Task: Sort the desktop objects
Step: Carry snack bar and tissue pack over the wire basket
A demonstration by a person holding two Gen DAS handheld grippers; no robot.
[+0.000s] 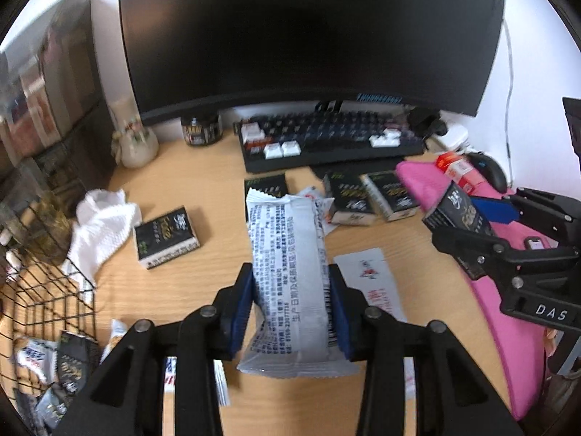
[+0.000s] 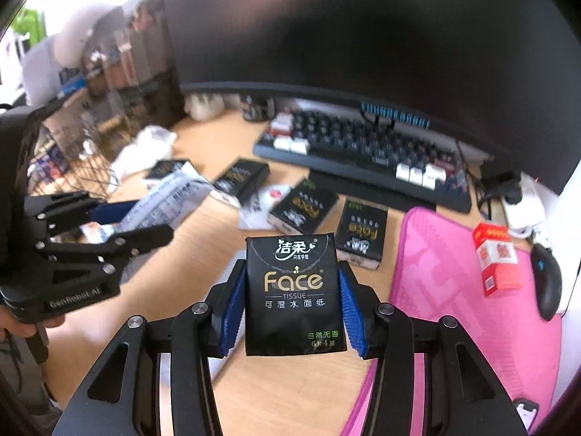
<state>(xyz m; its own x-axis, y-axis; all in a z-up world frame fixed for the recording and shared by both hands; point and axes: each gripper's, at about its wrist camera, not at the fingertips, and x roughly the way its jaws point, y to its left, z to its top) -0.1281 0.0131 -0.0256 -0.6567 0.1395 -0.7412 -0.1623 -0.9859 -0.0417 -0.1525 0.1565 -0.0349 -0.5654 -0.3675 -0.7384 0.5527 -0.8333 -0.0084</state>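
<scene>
A curved black monitor (image 1: 308, 36) fills the upper frame above the light wooden desk (image 1: 203, 189). The left gripper (image 1: 292, 312) clenches a silver-grey printed snack packet (image 1: 290, 272) at lower centre; the right gripper (image 2: 292, 309) grasps a black pocket tissue pack (image 2: 292, 298) (labelled "Face").
</scene>
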